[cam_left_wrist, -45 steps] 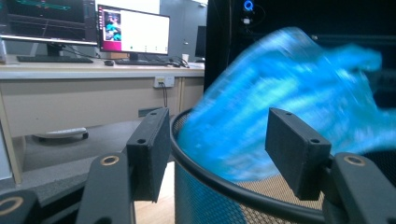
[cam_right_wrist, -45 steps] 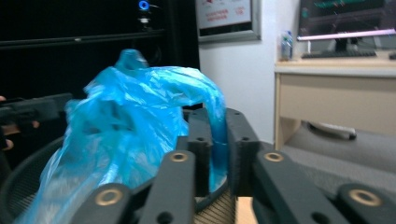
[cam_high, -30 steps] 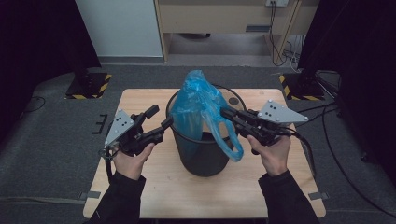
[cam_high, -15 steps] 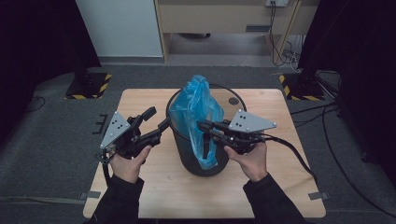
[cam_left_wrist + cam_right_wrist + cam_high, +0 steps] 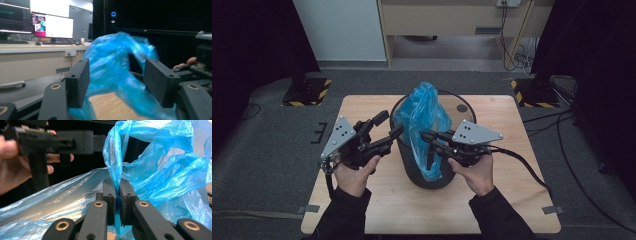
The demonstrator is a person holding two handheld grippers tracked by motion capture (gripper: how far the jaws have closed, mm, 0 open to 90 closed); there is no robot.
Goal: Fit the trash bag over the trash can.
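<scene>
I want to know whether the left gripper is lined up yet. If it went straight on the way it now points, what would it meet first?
Probably the blue plastic bag: it lies straight ahead between the open jaws of the left gripper. How far off it is remains unclear.

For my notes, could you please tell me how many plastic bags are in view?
1: a blue bag in the black bin mid-table, pinched by the right gripper.

One blue plastic bag [image 5: 422,117], one black bin [image 5: 424,170], two tools: left [image 5: 387,131], right [image 5: 426,136].
</scene>
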